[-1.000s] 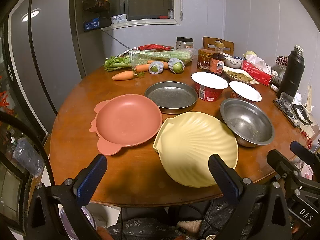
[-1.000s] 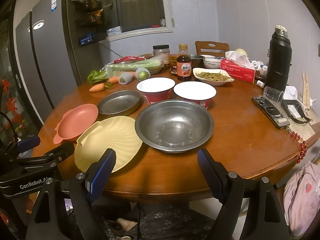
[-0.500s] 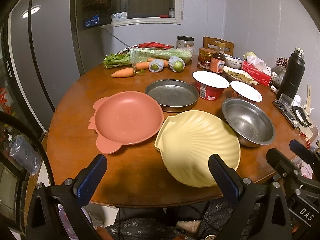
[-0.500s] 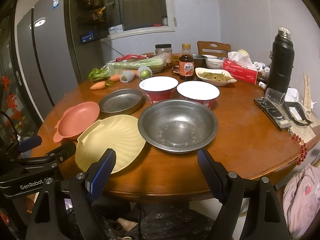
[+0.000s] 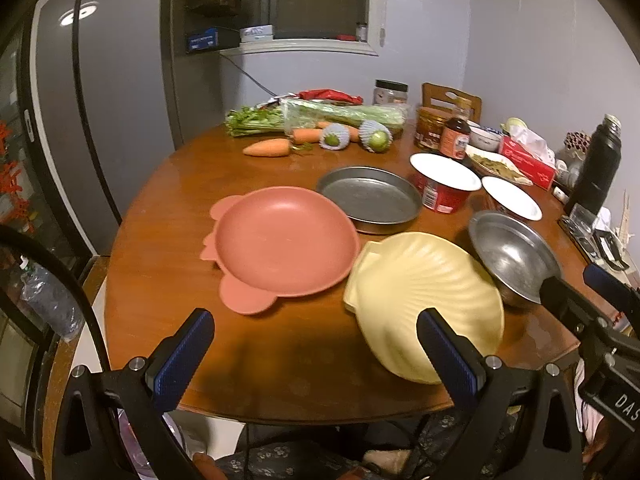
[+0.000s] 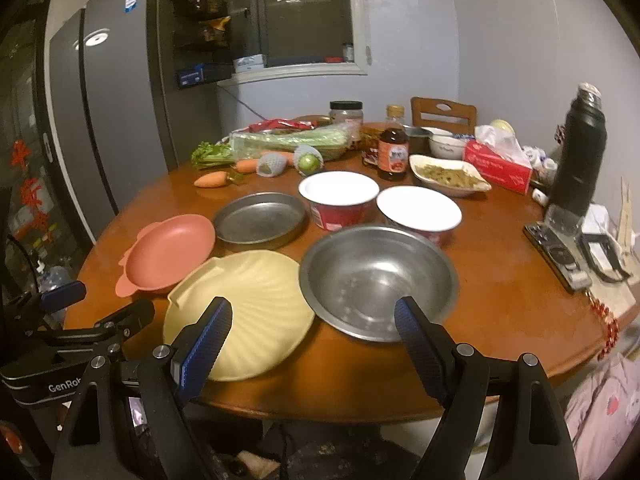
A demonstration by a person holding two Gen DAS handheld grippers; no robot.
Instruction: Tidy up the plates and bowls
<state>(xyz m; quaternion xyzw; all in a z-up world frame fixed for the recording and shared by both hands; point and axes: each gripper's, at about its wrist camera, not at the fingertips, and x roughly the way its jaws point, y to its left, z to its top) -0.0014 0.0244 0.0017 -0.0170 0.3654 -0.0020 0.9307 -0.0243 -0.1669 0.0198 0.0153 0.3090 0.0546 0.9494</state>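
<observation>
The yellow shell plate [image 5: 424,300] lies on the table [image 5: 168,280] just ahead of the left gripper [image 5: 316,354] and right gripper [image 6: 312,334] (both spread wide, empty). Left of that plate sits the pink plate [image 5: 284,236], right of it the steel bowl [image 6: 378,278], nothing between.

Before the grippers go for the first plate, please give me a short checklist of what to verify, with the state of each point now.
1. Left gripper open and empty: ok.
2. Right gripper open and empty: ok.
3. Yellow shell plate lies free, nothing on it: ok, though its near edge reaches the table edge.
4. Pink plate empty: ok.
5. Steel bowl empty: ok; whether it touches the shell plate: cannot tell.
6. Two red bowls behind the steel bowl, clear of the approach: ok.
</observation>
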